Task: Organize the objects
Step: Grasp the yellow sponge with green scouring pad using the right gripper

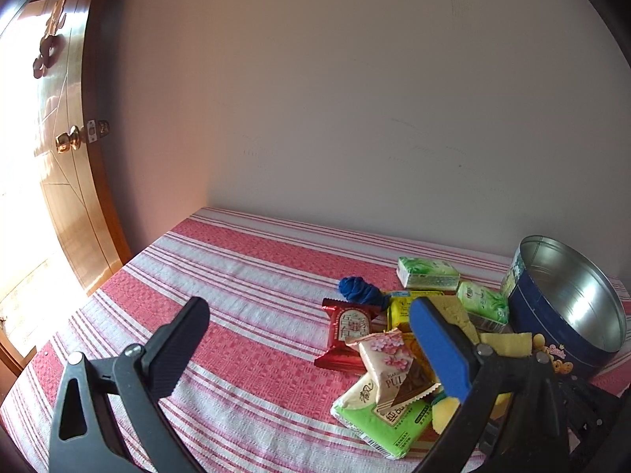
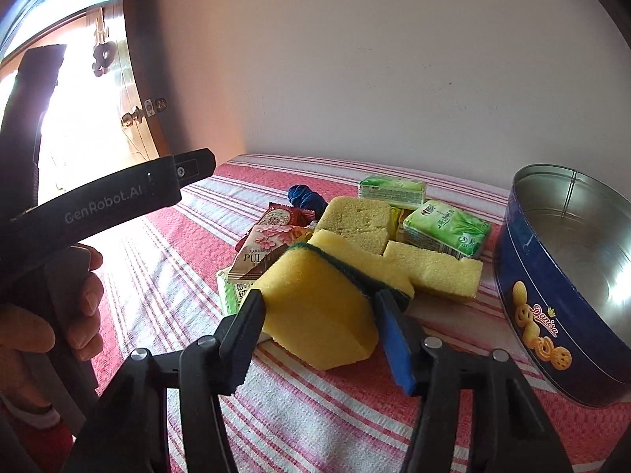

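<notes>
Right gripper [image 2: 317, 325] was clamped on a yellow sponge [image 2: 315, 315] with a dark green scouring layer, foam bulging between the pads. No earlier view, so I can't say whether it had left the cloth; its low end sat at the near edge of the pile.

Left gripper [image 1: 307, 351] was spread wide with nothing in it, off to the pile's left.

Read: pick step, grasp made. Next move likely calls for a lift and carry right, over the rim of the blue cookie tin [image 2: 552, 315], then release. Foam is soft and squashy, so hold could shift.

Tin: round, bare shiny metal inside, no contents visible. Pile: two porous yellow sponge blocks [image 2: 434, 268], glossy green tissue packs [image 2: 449, 228], crinkly snack wrappers [image 2: 272, 244], blue yarn ball [image 2: 303, 195]. All on a red-and-white striped woven cloth [image 2: 315, 414] over the table.
</notes>
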Demonstrator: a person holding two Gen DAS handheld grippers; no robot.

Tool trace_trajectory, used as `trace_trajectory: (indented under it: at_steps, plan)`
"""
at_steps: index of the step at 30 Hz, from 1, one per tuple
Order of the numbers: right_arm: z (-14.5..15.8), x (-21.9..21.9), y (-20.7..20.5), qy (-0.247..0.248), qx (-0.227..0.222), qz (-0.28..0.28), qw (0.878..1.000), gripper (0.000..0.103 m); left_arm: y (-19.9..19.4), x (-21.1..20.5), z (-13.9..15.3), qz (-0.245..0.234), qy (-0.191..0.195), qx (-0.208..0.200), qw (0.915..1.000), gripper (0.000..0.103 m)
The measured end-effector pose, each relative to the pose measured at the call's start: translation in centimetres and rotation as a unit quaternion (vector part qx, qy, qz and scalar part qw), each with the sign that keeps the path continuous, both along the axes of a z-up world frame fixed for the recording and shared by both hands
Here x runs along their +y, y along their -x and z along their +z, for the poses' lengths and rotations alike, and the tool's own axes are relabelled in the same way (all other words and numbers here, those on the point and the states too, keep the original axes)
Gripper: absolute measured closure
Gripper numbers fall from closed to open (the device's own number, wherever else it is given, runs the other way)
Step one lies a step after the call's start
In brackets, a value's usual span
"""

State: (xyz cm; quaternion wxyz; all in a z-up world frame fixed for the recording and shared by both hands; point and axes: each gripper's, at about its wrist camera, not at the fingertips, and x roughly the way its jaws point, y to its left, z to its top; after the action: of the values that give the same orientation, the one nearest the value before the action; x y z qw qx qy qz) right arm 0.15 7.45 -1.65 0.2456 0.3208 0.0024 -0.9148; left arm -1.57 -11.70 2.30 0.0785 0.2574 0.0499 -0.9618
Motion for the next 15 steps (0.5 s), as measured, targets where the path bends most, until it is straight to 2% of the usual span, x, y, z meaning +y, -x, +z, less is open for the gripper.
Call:
trace_trajectory:
  at_steps: [3, 9, 12, 15]
  plan:
    - [0.7, 1.5, -0.8, 0.023, 0.001, 0.004, 1.000, 0.049, 0.3, 0.5, -0.4, -0.016, -0.008, -0.004, 0.9998, 0.001]
    - [2.7, 6.0, -0.7, 0.117, -0.002, -0.011, 0.993, 0.049, 0.7, 1.3, -0.7, -0.054, -0.035, 0.000, 0.9979, 0.001]
    - [2.5, 8.0, 0.1, 0.182, -0.032, -0.012, 0.983, 0.049, 0.8, 1.6, -0.8, -0.067, -0.046, -0.001, 0.9967, 0.001]
    - [1.4, 9.5, 1.3, 0.251, -0.079, -0.002, 0.965, 0.049, 0.7, 2.8, -0.8, -0.090, -0.024, 0.000, 0.9957, 0.001]
